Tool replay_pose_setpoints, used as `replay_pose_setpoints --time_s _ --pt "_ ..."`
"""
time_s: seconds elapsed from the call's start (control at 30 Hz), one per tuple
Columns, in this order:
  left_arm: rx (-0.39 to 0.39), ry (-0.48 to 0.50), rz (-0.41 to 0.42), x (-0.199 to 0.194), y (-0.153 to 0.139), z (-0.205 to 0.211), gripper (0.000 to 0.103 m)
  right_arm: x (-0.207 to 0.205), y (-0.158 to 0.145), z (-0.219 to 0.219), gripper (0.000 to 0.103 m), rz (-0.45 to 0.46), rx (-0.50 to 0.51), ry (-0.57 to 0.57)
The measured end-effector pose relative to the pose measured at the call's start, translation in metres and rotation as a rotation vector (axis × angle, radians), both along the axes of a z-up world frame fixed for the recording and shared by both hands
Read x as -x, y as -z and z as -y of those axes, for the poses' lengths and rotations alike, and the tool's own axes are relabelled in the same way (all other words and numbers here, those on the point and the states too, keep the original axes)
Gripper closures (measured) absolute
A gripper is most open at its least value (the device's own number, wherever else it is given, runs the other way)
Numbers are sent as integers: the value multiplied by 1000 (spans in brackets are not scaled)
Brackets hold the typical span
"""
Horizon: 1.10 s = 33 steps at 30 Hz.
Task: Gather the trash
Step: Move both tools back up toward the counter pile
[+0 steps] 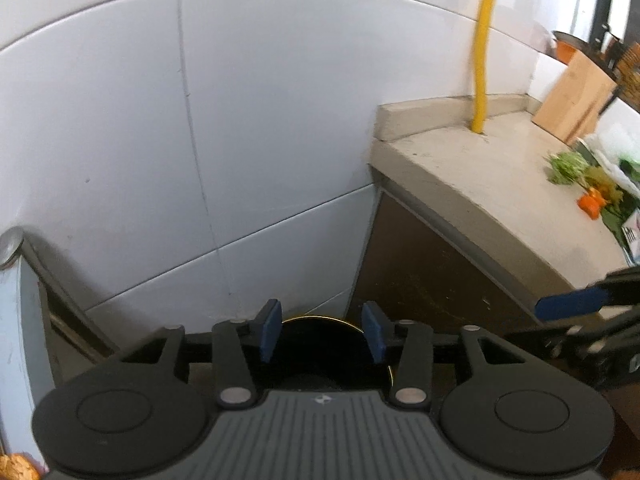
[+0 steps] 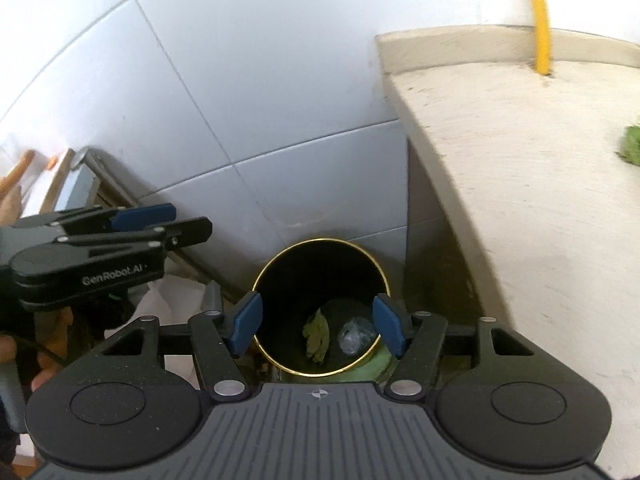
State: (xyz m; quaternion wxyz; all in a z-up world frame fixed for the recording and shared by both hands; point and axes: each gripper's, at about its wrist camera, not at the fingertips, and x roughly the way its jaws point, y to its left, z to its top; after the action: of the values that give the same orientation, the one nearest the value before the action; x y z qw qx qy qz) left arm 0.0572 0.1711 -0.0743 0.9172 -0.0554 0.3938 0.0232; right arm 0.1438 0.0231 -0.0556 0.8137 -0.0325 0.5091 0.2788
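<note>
Both grippers hang over the black bin [image 2: 320, 304] on the floor beside the counter [image 2: 520, 184], evidently for dropping scraps: the right gripper [image 2: 320, 330] and left gripper [image 1: 322, 334] stand parted, empty. A leaf [image 2: 318, 334] and crumpled wad [image 2: 356, 338] lie inside; greens [image 1: 568, 166] wait on the counter above.

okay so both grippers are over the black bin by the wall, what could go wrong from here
1. The green leaf scraps and orange peel pieces on the beige stone counter lie near its front edge; a hasty grab might knock them to the floor.
2. The round black gold-rimmed bin sits low beside the counter, so a drop from counter height could miss it.
3. The open left gripper and open right gripper are close together and might collide.
</note>
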Motion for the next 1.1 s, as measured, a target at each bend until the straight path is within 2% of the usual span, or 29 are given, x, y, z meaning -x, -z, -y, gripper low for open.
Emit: replay_pose_setpoints --time_s 0.17,0.4,0.73,1.1 --pt "-7 31 5 1 0 4 61 9 -16 26 28 31 -20 49" --pt "3 43 -33 -4 5 5 60 21 -37 68 28 84 -24 135" --pt "-24 127 -55 -3 7 25 54 37 -51 125 26 114 -11 256" --pt "103 243 -81 2 3 76 51 61 -60 178 24 142 17 351"
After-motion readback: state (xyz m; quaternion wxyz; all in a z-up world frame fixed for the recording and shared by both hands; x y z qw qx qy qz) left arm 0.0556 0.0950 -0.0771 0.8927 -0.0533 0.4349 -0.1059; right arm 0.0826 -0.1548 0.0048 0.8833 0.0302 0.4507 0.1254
